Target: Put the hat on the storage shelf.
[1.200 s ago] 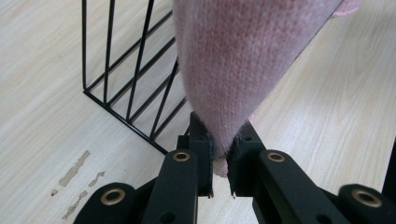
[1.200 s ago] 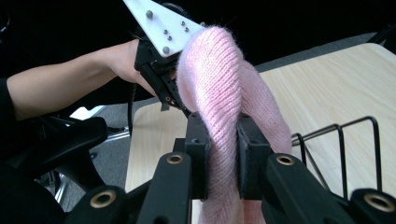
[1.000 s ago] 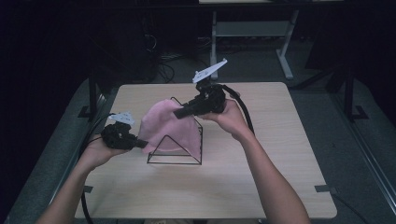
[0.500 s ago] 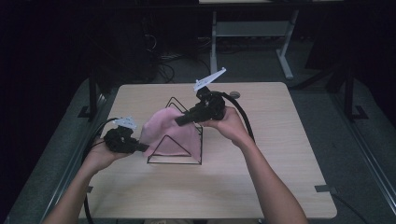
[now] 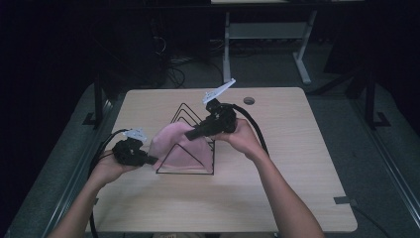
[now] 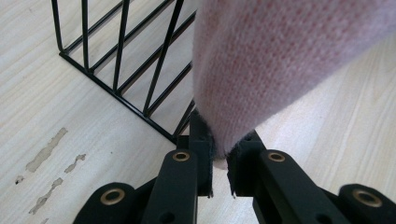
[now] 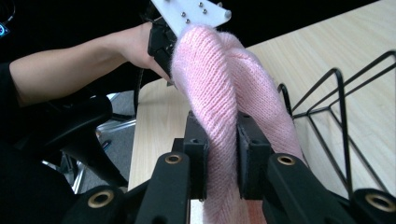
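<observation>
A pink knitted cloth hangs over the front of a black wire rack of triangular frames in the middle of the table. My left gripper is shut on the cloth's lower left corner; up close the knit is pinched between its pads, with the rack's wires just beyond. My right gripper is shut on the cloth's upper edge above the rack. In the right gripper view the cloth bunches between the pads and stretches away to the other gripper's white plate.
The light wooden table has a round cable hole at the back. Black cables trail from both grippers. A white desk frame stands on the dark floor behind. A black chair sits beside the table's left edge.
Both hands have come down with the cloth, which has sunk from a raised spread onto the rack's front. The rack's rear frames now stand uncovered.
</observation>
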